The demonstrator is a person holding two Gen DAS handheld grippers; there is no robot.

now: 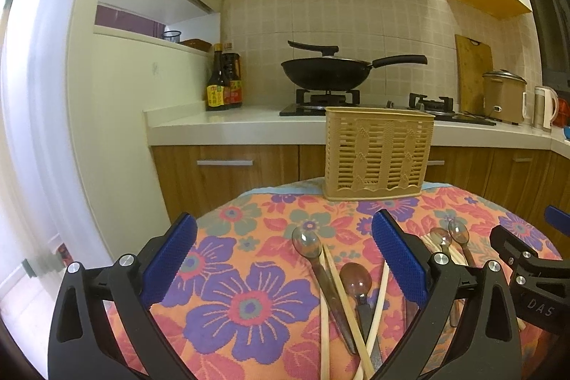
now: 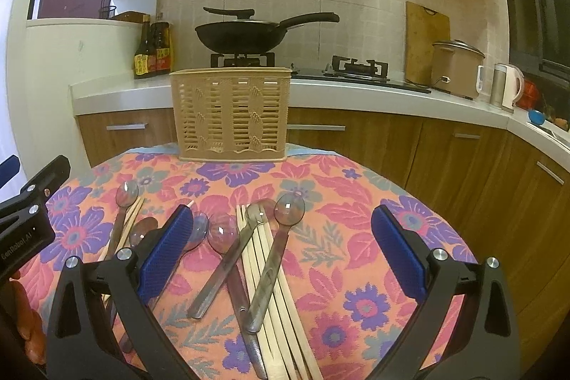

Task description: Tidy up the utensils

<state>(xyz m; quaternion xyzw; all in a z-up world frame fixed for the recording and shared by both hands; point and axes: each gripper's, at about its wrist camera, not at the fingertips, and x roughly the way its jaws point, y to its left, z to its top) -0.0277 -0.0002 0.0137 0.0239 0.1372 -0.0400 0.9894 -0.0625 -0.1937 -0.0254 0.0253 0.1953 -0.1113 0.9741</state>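
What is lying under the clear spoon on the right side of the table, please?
In the right wrist view the clear spoon lies across a bundle of chopsticks, resting on them. A dark utensil handle shows beside them. What lies under the bundle is hidden.

My left gripper (image 1: pixel 283 259) and right gripper (image 2: pixel 281 251), black frames, blue textured pads (image 1: pixel 171 259), silver screws, white lettering.

Tablecloth (image 2: pixel 356 202) under both tools is loud orange with pink, purple and grey-blue flowers. Ahead of the right tool (image 2: pixel 281 251) sits a tan slotted basket (image 2: pixel 231 116). Smoky clear spoons (image 2: pixel 288 209), pale wood chopsticks (image 2: pixel 270 291). Tool pads (image 2: pixel 167 248) are blue, frames black.
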